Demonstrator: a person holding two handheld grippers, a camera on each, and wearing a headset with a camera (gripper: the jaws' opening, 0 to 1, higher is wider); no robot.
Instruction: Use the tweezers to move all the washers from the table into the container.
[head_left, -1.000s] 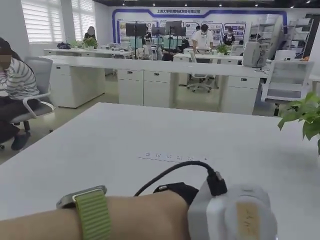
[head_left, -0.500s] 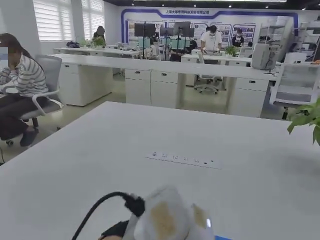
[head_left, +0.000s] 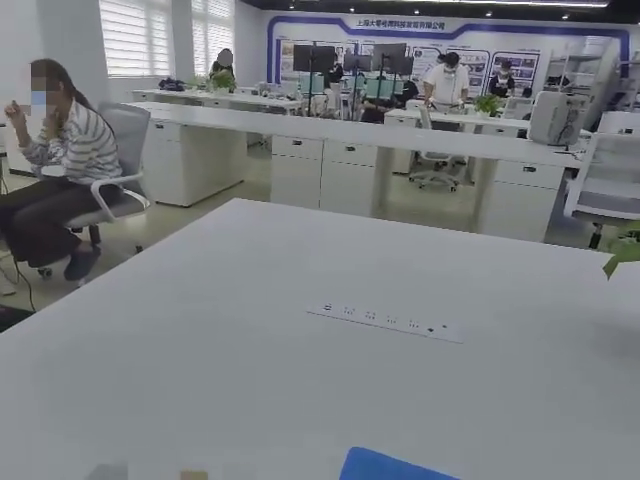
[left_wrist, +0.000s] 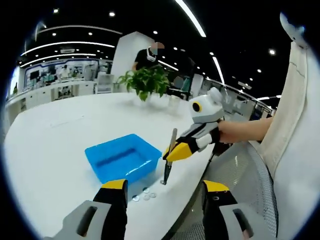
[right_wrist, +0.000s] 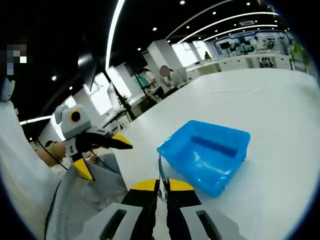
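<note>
A blue container (left_wrist: 122, 157) stands on the white table (left_wrist: 50, 150) near its edge; one corner of the container (head_left: 395, 468) pokes into the bottom of the head view. A few small washers (left_wrist: 142, 194) lie on the table just in front of it. My left gripper (left_wrist: 165, 186) is open, its yellow-tipped jaws wide apart with nothing between them. My right gripper (right_wrist: 159, 186) is shut on the tweezers (right_wrist: 161, 172), which point toward the container (right_wrist: 207, 150). From the left gripper view, the right gripper (left_wrist: 177, 151) holds the tweezers (left_wrist: 169, 162) upright above the washers.
A power strip (head_left: 385, 322) lies mid-table. A potted plant (left_wrist: 145, 80) stands at the far side of the table. A mesh office chair (left_wrist: 240, 165) sits close to the table edge. A person (head_left: 60, 150) sits on a chair to the left.
The head camera has swung left. The forearm and gripper at the bottom of the head view have dropped out of frame, and a corner of the blue container has come in.
</note>
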